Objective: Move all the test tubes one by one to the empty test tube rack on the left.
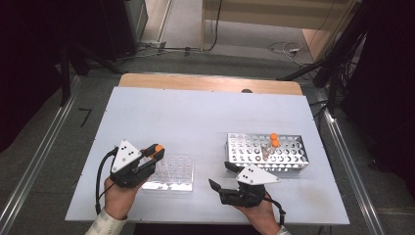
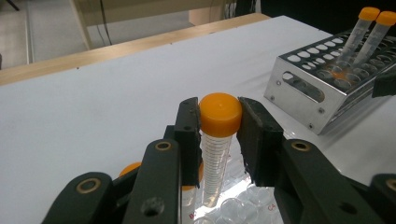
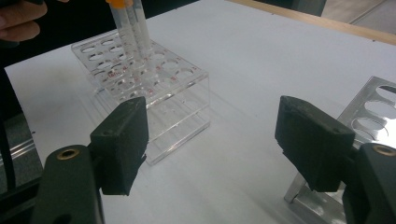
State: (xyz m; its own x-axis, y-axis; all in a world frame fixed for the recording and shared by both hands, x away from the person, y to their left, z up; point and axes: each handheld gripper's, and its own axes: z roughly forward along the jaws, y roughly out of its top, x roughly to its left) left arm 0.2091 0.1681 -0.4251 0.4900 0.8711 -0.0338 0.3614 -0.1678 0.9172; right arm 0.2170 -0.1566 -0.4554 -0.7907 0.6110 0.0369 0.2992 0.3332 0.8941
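orange-capped tube sat clamped in the left gripper above the clear rack on the white bench, high view; right gripper lay near the metal rack. left gripper view: fingers pinched the tube's cap, tube upright over the clear rack. right gripper view: fingers stood wide apart, holding nothing, clear rack beyond them.

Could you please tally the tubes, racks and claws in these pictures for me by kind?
Orange-capped tubes: 4 (two in the metal rack, one in the left claw, one beside it in the clear rack)
Racks: 2
Claws: 2 (left claw, right claw)
Total: 8
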